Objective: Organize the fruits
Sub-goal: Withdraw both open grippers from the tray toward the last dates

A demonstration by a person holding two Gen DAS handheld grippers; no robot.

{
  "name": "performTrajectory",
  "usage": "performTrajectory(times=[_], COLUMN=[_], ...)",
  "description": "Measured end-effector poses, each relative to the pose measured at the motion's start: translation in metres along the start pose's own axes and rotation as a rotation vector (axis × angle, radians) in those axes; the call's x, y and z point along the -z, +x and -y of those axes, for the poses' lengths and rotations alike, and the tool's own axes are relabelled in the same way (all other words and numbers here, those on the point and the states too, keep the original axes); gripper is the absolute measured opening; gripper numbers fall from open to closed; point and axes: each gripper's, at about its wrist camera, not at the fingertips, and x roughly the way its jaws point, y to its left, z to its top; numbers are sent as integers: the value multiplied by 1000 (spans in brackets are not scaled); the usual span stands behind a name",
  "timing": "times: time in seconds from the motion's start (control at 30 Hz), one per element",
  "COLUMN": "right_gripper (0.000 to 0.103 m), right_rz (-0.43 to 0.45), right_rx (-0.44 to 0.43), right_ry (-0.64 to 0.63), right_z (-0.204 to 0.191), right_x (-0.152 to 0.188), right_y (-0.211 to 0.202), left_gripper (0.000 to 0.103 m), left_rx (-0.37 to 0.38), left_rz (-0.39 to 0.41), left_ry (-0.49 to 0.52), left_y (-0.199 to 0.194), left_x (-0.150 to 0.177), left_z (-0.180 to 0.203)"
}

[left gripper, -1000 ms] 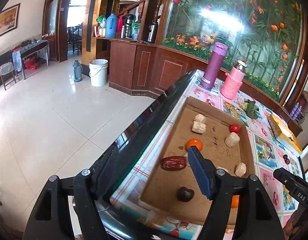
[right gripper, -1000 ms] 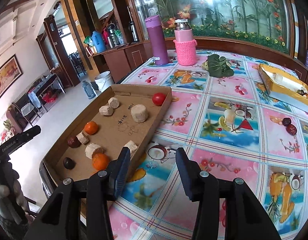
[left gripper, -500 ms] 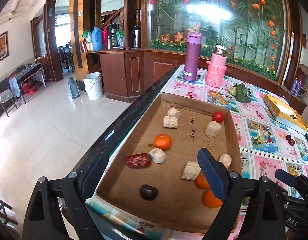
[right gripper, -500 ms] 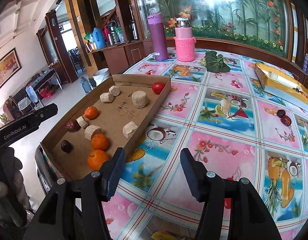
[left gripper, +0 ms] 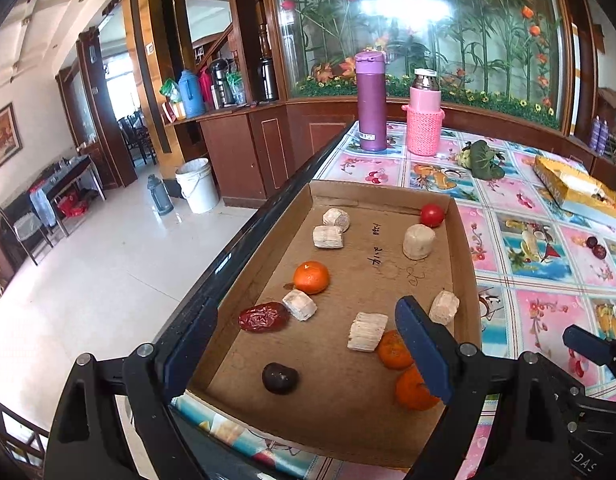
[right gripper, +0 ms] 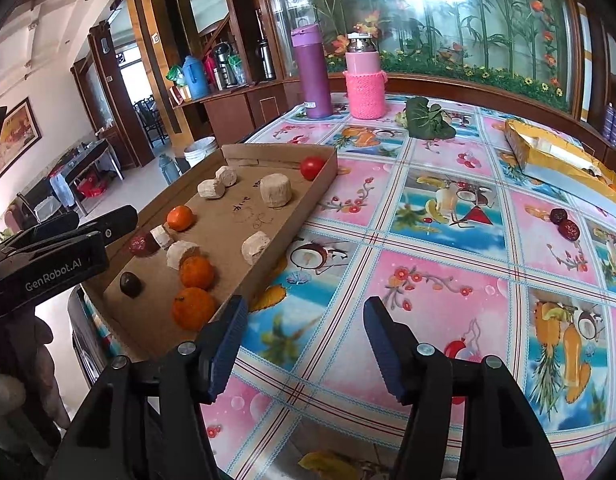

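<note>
nearest orange (left gripper: pixel 414 394) | half behind left claw (left gripper: pixel 308 358) (pad covers it)

Fruit-print table (right gripper: pixel 448 280), cardboard tray (right gripper: pixel 308 204) (left edge), two flasks (right gripper: pixel 312 76)

Matt card, glossy cloth, rubbery blue pads

My fingers (right gripper: pixel 224 344) are matt black plastic with ribbed blue pads and small metal screws; the cardboard tray (left gripper: pixel 464 256) is dull, rough brown paper board, its oranges (left gripper: pixel 311 277) lightly dimpled with a soft sheen, the red date (left gripper: pixel 264 317) wrinkled and shiny; the table cover (right gripper: pixel 440 280) looks like smooth glossy plastic; far off, the pink flask (left gripper: pixel 424 112) wears a knitted sleeve under a metal cap
</note>
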Motion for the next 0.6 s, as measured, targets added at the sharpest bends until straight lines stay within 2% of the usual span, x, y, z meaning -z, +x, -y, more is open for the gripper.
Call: performTrajectory(times=[0.17,0.6], right_gripper=[67,69], right_rz=[2,-1], right_rx=[10,21], right_ry=[-9,-29], right_z=[-2,-9], right_x=[1,2], right_y=[0,1], left_gripper=[90,90], left_rx=[3,13], left_rz=[3,-4], left_ry=[41,30], left_y=[0,1], left_x=[2,6], left_z=[10,11])
